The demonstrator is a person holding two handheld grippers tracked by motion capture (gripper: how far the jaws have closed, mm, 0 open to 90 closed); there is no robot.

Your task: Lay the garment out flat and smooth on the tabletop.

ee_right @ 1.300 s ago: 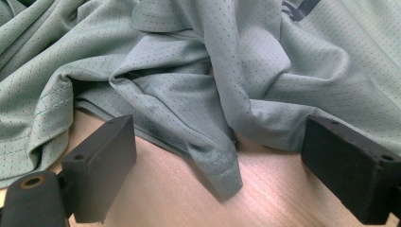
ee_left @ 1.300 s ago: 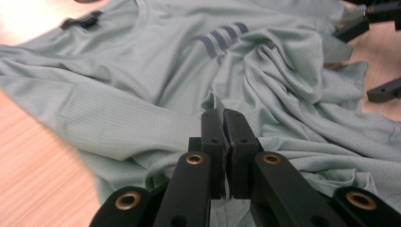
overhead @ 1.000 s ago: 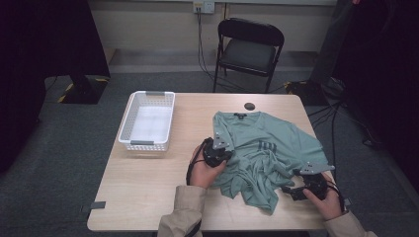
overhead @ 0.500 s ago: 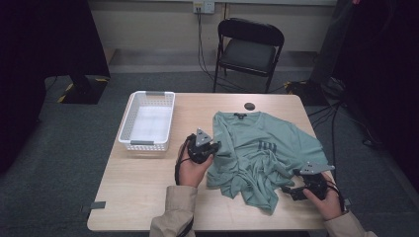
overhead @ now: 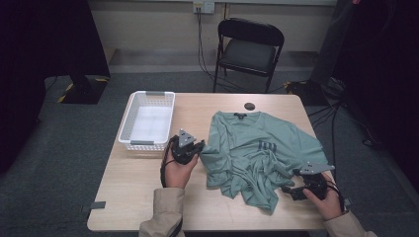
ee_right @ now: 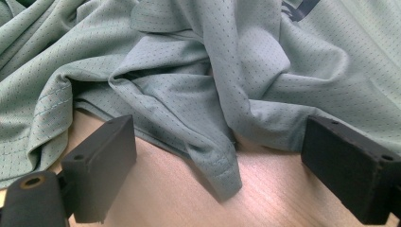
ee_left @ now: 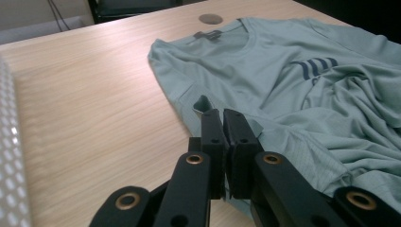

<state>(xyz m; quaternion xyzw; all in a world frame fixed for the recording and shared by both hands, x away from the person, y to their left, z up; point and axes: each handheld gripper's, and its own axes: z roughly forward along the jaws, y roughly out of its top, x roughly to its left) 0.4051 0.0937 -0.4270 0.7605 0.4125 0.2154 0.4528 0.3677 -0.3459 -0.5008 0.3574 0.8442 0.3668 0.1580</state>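
Note:
A grey-green t-shirt (overhead: 257, 148) lies rumpled on the wooden table (overhead: 143, 187), collar toward the far side. My left gripper (overhead: 196, 148) is at the shirt's left edge, shut on the sleeve hem. In the left gripper view the jaws (ee_left: 222, 116) are pressed together, and a small peak of the shirt's (ee_left: 283, 75) cloth stands at their tips. My right gripper (overhead: 289, 190) is at the shirt's lower right, low over the table. In the right gripper view it (ee_right: 227, 161) stands open, with a hanging fold of the shirt (ee_right: 213, 94) between the wide-apart pads, untouched.
A white plastic basket (overhead: 129, 126) stands on the table's left side, close to my left hand; its wall (ee_left: 4, 142) is at the left gripper view's edge. A small black round disc (overhead: 250, 105) lies beyond the collar. A black chair (overhead: 249, 49) stands behind the table.
My left gripper has moved left toward the basket with the sleeve in it, drawing the shirt's left side out. The right hand has kept still.

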